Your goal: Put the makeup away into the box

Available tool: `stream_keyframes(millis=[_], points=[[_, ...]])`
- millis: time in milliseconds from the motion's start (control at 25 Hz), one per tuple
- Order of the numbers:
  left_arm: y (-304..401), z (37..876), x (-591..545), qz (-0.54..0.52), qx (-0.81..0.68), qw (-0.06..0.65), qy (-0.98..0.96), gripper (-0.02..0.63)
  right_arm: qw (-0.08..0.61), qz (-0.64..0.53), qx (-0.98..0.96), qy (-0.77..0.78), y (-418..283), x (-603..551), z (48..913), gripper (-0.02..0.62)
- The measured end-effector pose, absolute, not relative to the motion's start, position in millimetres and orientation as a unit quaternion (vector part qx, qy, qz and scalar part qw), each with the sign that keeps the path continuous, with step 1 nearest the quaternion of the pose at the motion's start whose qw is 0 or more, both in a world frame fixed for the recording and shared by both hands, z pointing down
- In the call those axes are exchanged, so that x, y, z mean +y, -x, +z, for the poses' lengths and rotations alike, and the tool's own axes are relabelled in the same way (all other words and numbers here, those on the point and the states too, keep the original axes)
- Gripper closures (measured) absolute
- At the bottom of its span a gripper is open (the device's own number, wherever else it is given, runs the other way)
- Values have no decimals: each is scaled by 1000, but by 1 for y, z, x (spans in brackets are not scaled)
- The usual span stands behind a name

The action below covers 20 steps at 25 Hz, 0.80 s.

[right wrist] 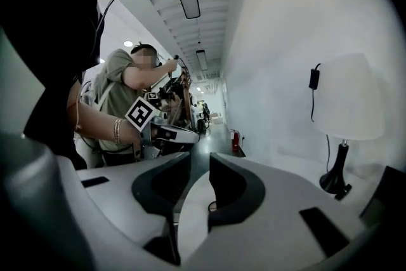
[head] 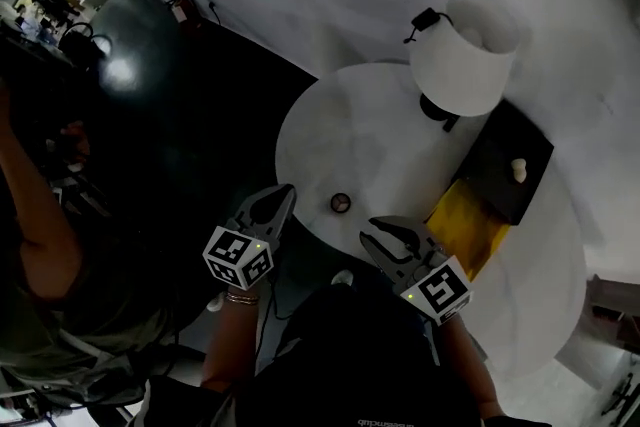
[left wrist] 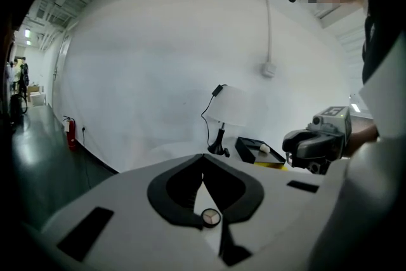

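A small round makeup compact (head: 340,203) lies on the white round table (head: 330,130), between my two grippers. My left gripper (head: 282,195) hangs just left of it with its jaws shut and nothing in them; in the left gripper view the compact (left wrist: 210,218) shows low behind the closed jaws. To the compact's right, my right gripper (head: 384,235) is open and empty, and the compact (right wrist: 212,206) peeks out by its right jaw. The black box (head: 508,177) with a yellow inside (head: 468,220) stands at the table's right, with a small white item (head: 517,169) on it.
A lamp with a white shade (head: 465,55) stands behind the box, its cord running up the white wall. Another person (right wrist: 124,95) stands behind the left gripper (right wrist: 166,132). Dark floor (head: 200,115) lies left of the table.
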<state>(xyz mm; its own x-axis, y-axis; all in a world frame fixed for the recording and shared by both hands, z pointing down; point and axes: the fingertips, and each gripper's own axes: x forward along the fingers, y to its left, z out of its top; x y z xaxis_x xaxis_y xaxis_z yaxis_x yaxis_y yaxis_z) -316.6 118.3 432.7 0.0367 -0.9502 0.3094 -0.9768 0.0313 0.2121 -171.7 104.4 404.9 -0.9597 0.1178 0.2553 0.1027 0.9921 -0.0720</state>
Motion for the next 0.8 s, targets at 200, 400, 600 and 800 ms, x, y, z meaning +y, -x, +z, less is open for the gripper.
stream_keyframes(millis=[200,400,600,800], points=[[327,447,124,51,-713,201,-670,589,137,51,-984,106,189,106,418,454],[335,460,130,64,-722,214,-654,589,162,59,-978,119,201,102,433,437],[342,474,129,69,-717,230,-654,589,192,55,-973,116,212,100,451,382],[355,487,124,74,-698,238,-671,589,224,54,-968,98,229,103,473,368]])
